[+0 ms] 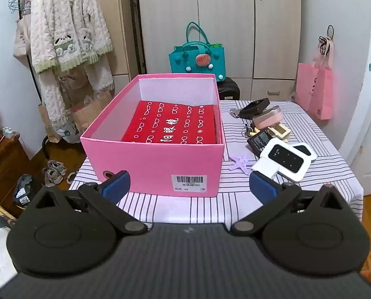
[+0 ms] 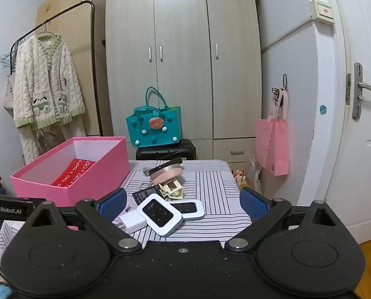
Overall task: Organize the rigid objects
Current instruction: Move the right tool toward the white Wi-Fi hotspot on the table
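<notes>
An open pink box (image 1: 158, 159) stands on the striped table (image 1: 210, 206) with a red patterned case (image 1: 173, 124) inside; it also shows in the right wrist view (image 2: 85, 174). To its right lies a pile: two white pocket routers (image 1: 285, 162) (image 2: 160, 214), a white charger (image 2: 133, 221), a black battery (image 1: 260, 139), a beige clip (image 2: 171, 189), a pink round case (image 1: 267, 117) and a purple starfish (image 1: 241, 163). My left gripper (image 1: 189, 186) is open and empty before the box. My right gripper (image 2: 183, 203) is open and empty, just short of the routers.
A teal bag (image 2: 155, 129) sits on a black case behind the table. A wardrobe (image 2: 183, 62) stands at the back. A pink bag (image 2: 275, 147) hangs on the right by the door. A clothes rack with a robe (image 2: 45, 99) stands on the left.
</notes>
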`<action>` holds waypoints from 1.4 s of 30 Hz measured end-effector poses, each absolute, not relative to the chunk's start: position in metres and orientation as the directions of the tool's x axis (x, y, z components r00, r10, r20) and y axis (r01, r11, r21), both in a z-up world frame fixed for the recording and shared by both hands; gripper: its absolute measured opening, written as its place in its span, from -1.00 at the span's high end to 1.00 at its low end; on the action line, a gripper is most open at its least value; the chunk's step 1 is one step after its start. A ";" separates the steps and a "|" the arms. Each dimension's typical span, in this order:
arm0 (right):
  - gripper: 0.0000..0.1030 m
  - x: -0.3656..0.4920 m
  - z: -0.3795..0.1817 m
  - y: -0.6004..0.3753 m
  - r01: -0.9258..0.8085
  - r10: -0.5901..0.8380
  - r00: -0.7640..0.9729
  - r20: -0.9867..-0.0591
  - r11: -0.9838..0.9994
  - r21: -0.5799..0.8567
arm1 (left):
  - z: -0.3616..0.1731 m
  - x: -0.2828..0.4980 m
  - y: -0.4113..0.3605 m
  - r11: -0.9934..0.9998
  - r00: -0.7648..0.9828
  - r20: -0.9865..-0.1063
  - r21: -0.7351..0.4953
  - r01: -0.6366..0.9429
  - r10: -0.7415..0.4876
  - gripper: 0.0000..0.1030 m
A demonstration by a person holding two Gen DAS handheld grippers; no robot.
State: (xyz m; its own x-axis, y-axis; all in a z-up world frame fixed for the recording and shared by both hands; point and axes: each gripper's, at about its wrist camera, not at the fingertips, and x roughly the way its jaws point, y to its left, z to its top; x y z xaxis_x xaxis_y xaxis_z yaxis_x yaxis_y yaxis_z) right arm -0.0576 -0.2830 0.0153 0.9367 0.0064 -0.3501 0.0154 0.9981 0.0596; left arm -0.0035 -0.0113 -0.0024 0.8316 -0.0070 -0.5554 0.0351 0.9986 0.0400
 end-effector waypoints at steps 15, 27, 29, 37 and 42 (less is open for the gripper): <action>-0.92 -0.058 0.013 -0.284 0.026 -0.003 0.928 -0.371 0.998 0.058 | -0.005 -0.005 -0.014 0.998 0.827 -0.563 0.044 0.039 -0.007 -1.00; -0.92 -0.054 0.007 -0.284 0.036 -0.010 0.910 -0.414 0.998 0.056 | -0.004 -0.010 -0.015 0.998 0.830 -0.558 0.044 0.046 -0.014 -1.00; -0.92 -0.053 0.007 -0.284 0.033 -0.007 0.910 -0.415 0.998 0.056 | -0.004 -0.010 -0.014 0.998 0.829 -0.559 0.045 0.043 -0.011 -1.00; -0.92 -0.055 0.008 -0.279 0.022 -0.003 0.905 -0.425 0.999 0.038 | -0.008 -0.007 -0.014 0.998 0.825 -0.565 0.036 0.042 -0.014 -1.00; -0.92 -0.054 0.007 -0.276 0.021 -0.004 0.904 -0.428 0.999 0.034 | -0.011 -0.004 -0.014 0.998 0.819 -0.574 0.035 0.052 -0.022 -1.00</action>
State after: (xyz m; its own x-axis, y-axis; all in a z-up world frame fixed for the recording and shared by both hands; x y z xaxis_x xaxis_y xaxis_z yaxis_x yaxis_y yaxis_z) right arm -0.0539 -0.2757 0.0070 0.9038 -0.0043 -0.4279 0.0207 0.9992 0.0338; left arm -0.0043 -0.0145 -0.0114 0.8188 -0.0223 -0.5737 0.0516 0.9981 0.0349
